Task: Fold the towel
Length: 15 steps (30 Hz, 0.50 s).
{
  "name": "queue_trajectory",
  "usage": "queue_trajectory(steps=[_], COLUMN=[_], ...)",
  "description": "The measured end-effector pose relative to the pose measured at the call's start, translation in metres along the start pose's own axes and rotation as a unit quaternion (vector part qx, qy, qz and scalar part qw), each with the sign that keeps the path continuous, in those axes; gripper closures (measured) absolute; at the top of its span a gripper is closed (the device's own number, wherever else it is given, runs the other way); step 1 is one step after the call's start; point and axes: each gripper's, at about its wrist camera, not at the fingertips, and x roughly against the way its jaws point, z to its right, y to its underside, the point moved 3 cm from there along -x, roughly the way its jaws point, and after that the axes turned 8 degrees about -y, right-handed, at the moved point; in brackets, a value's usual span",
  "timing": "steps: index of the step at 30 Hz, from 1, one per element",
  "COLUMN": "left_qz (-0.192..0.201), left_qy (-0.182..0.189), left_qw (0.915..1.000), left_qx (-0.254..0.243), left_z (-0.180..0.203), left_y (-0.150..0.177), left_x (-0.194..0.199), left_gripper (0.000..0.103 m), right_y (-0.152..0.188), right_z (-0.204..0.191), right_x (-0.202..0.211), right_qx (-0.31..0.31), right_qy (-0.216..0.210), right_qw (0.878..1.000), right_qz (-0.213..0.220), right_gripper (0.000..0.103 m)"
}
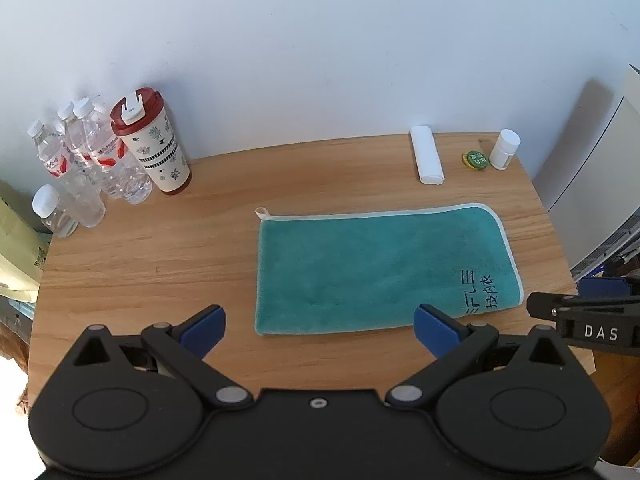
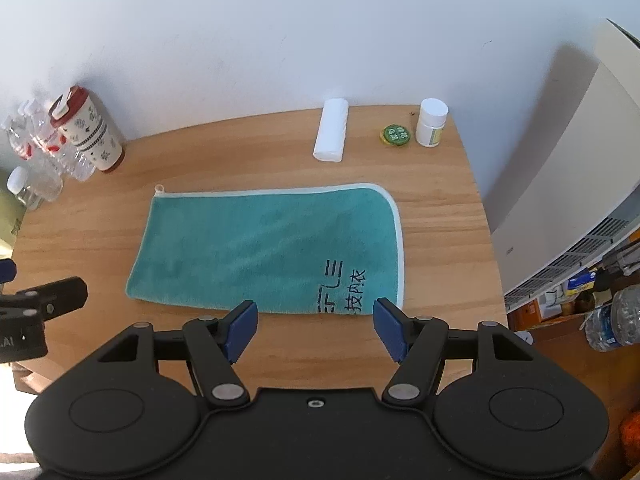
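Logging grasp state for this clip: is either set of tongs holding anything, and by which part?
Nothing is held. The left tongs and right tongs are both open above the table's near edge, short of the teal towel, which lies flat.

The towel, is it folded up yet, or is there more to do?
Maybe one fold is done: the towel lies flat on the table as a long strip. Nothing is in hand: the left tongs and right tongs hover open at its near edge. Grabbing it and folding it smaller is left.
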Motion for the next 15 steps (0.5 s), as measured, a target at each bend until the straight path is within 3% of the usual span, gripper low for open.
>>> queue_trajectory(steps=[8, 15], left_qz=[-0.028, -0.011], left_qy=[0.0, -0.004], left_qw=[0.9994, 0.9997], left_qx=[0.022, 0.019], left_z=[-0.007, -0.006], left_y=[-0.001, -0.005], left_x=[-0.015, -0.011], left_gripper=[0.001, 0.001], right_y=[-0.003, -0.006], right_z=[0.002, 0.001], right_x=[-0.002, -0.006], right_qx=[0.007, 0.015], right_qy=[0.01, 0.007], right_qw=[1.0, 1.0], right_qz=[-0.002, -0.004], right_gripper=[0.034, 0.034])
